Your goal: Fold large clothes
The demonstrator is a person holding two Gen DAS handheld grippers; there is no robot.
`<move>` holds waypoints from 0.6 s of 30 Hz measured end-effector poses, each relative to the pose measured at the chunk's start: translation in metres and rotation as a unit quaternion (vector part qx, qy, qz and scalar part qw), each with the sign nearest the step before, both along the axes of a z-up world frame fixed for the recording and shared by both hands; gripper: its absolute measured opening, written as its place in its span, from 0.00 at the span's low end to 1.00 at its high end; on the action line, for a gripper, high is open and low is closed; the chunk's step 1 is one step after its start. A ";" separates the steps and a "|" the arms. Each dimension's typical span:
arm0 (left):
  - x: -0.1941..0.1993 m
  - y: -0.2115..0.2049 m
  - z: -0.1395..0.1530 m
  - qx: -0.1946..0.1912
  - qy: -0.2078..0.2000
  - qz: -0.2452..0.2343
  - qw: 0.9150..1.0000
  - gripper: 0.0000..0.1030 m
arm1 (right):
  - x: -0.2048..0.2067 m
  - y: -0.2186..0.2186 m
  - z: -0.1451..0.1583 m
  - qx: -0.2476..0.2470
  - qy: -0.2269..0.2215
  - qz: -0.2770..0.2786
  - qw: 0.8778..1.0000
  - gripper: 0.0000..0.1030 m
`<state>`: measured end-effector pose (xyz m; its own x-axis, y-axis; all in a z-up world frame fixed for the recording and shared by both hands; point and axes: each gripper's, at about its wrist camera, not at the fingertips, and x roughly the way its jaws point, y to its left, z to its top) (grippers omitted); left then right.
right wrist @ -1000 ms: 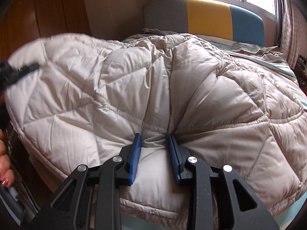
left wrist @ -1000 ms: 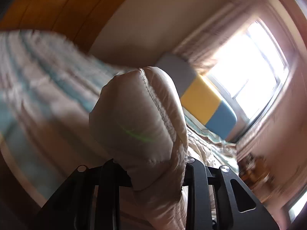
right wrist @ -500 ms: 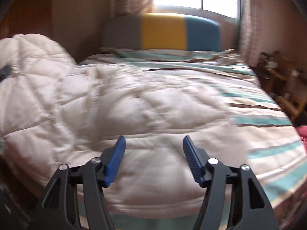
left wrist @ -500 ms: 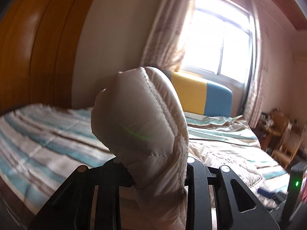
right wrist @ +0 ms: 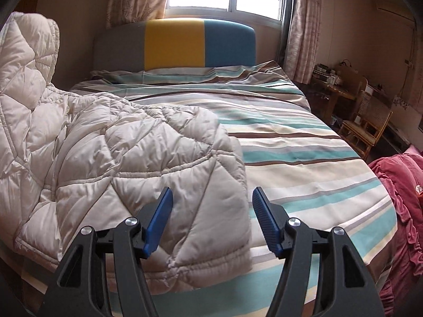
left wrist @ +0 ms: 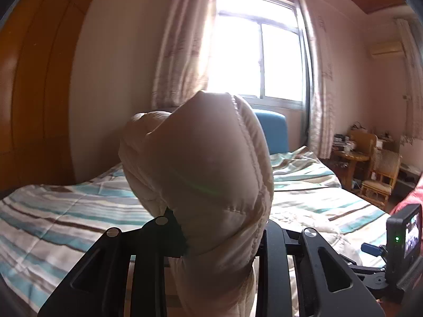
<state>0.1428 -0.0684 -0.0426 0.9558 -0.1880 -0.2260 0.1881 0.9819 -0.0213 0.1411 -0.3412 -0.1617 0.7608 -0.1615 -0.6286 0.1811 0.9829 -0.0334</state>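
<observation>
On the striped bed (right wrist: 304,142), a beige quilted jacket (right wrist: 137,158).
Left tongs (left wrist: 224,240) clamp its raised edge; right tongs (right wrist: 211,222) stand apart, empty.

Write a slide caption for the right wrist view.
Open right gripper hovers above the beige quilted comforter lying on the striped bed, headboard beyond.

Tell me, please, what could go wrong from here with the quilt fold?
The left gripper pinches only a bunched corner of the beige quilt, so it may slip free. The right gripper is open and holds nothing, so the near edge, already at the striped bed's brink, could slide off.
</observation>
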 end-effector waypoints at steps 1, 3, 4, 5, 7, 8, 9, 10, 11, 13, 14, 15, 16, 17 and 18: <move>0.001 -0.006 0.000 0.004 -0.001 -0.005 1.000 0.27 | 0.000 -0.003 0.001 0.002 -0.001 -0.004 1.000 0.61; 0.001 -0.016 0.000 0.014 -0.003 -0.018 1.000 0.27 | -0.003 -0.008 0.002 0.001 0.000 -0.012 1.000 0.61; 0.001 -0.021 0.000 0.019 -0.005 -0.023 1.000 0.27 | -0.004 -0.009 0.002 0.002 0.000 -0.015 1.000 0.61; 0.001 -0.025 -0.001 0.023 -0.005 -0.028 0.999 0.27 | -0.004 -0.012 0.003 0.002 -0.001 -0.019 1.000 0.61; 0.001 -0.033 -0.001 0.027 -0.005 -0.036 0.999 0.27 | -0.004 -0.017 0.003 0.005 -0.001 -0.025 1.000 0.61; 0.002 -0.037 -0.002 0.030 -0.004 -0.041 0.999 0.27 | -0.004 -0.019 0.004 0.007 -0.001 -0.030 1.000 0.61; 0.002 -0.041 -0.002 0.033 -0.003 -0.045 0.998 0.27 | -0.005 -0.022 0.004 0.008 -0.001 -0.033 0.999 0.61; 0.003 -0.046 -0.002 0.035 -0.002 -0.049 0.998 0.27 | -0.005 -0.024 0.005 0.009 -0.002 -0.036 0.999 0.61; 0.003 -0.051 -0.003 0.036 0.000 -0.055 0.998 0.27 | -0.005 -0.026 0.005 0.010 -0.002 -0.039 0.999 0.61; 0.003 -0.056 -0.005 0.036 0.006 -0.067 0.997 0.27 | -0.006 -0.032 0.006 0.013 -0.002 -0.045 0.999 0.61; 0.004 -0.058 -0.005 0.035 0.009 -0.071 0.997 0.27 | -0.006 -0.034 0.007 0.014 -0.002 -0.048 0.999 0.61; 0.005 -0.062 -0.006 0.033 0.013 -0.079 0.996 0.27 | -0.007 -0.037 0.007 0.016 -0.002 -0.050 0.999 0.61; 0.006 -0.066 -0.008 0.032 0.017 -0.088 0.995 0.27 | -0.008 -0.039 0.007 0.017 -0.002 -0.054 0.998 0.61; 0.007 -0.071 -0.009 0.033 0.021 -0.095 0.995 0.27 | -0.009 -0.041 0.008 0.016 -0.002 -0.057 0.998 0.61; 0.008 -0.073 -0.010 0.035 0.025 -0.101 0.994 0.27 | -0.009 -0.042 0.008 0.016 -0.002 -0.060 0.998 0.61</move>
